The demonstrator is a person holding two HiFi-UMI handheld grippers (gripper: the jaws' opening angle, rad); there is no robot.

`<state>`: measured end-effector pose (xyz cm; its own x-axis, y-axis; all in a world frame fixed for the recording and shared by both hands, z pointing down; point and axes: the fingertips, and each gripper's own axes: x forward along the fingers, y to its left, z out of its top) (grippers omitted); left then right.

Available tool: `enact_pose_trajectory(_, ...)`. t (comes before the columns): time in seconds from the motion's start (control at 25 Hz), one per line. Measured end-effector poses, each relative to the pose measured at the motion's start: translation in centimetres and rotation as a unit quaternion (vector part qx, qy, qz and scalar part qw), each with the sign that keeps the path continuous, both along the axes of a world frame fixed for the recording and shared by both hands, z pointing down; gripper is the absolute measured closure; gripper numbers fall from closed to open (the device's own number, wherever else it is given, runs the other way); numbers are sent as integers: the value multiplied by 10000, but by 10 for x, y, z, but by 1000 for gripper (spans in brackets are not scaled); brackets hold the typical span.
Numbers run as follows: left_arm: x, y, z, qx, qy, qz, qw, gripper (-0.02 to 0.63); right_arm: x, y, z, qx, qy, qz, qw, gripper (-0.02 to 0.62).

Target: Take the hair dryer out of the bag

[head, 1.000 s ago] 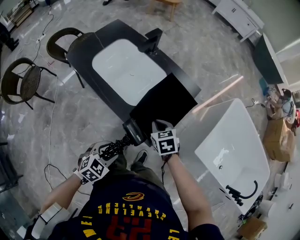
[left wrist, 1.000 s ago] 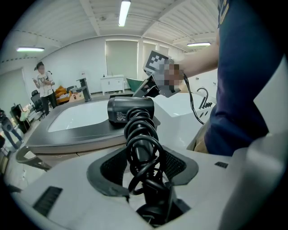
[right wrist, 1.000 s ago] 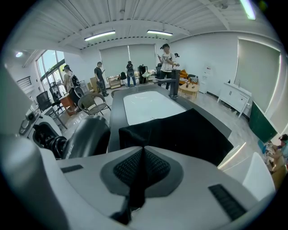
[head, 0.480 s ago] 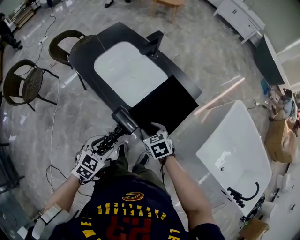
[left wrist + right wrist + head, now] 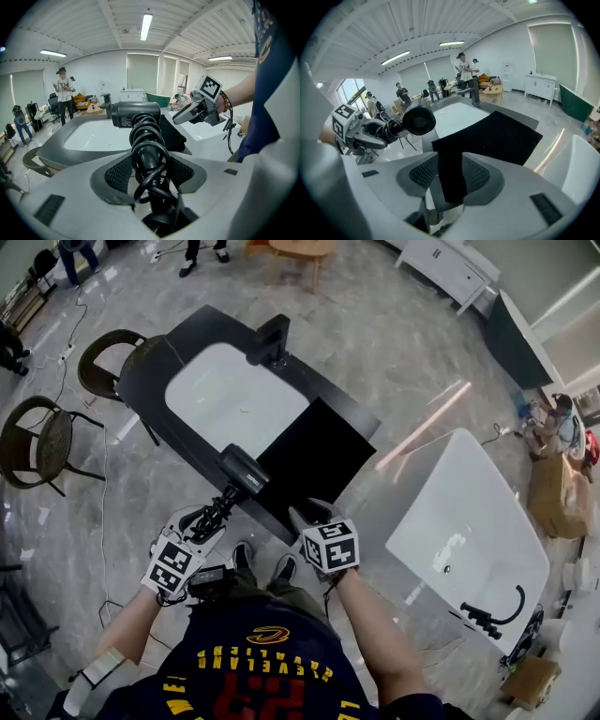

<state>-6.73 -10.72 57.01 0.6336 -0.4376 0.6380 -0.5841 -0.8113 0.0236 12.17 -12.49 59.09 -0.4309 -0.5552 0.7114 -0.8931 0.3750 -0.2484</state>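
**Head view.** The left gripper [image 5: 208, 519] holds the dryer [image 5: 242, 472] by its handle. The dryer's head lies at 1 o'clock from the gripper and is in the air over the near rim of the dark tub [image 5: 178, 343]. The dryer is out of the bag [image 5: 319, 456] and apart from it, at 9 o'clock from the bag's near edge. The bag lies flat and black across the tub's rim at the tub's 4 o'clock end. The right gripper [image 5: 302, 514] is at 6 o'clock from the bag, at its near edge. A faucet [image 5: 267, 341] stands on the tub's far rim at 12 o'clock. Two chairs [image 5: 47, 442] stand at 9 o'clock from the tub, and a white tub [image 5: 469, 531] lies at 3 o'clock from the bag.

**Left gripper view.** Both pads [image 5: 119, 172] close on the dryer's [image 5: 136, 115] handle, which is wound with a black cord [image 5: 149, 145]. The barrel lies crosswise above the jaws. The bag [image 5: 176, 137] lies behind it, and the right gripper [image 5: 177, 119] is at 1 o'clock.

**Right gripper view.** The jaws have just been opening and stand wide apart. The bag's [image 5: 497, 136] near corner shows between the pads [image 5: 423, 172], and they do not press on it. The dryer [image 5: 418, 120] is at 11 o'clock in the left gripper [image 5: 386, 130].
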Motion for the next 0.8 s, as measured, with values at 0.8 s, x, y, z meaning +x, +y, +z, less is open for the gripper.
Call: enact_pose_trajectory(0.8, 167, -74, 43, -229, -128, 964, 9950, 376, 154, 68, -39, 541, 453, 2555, 9642, 439)
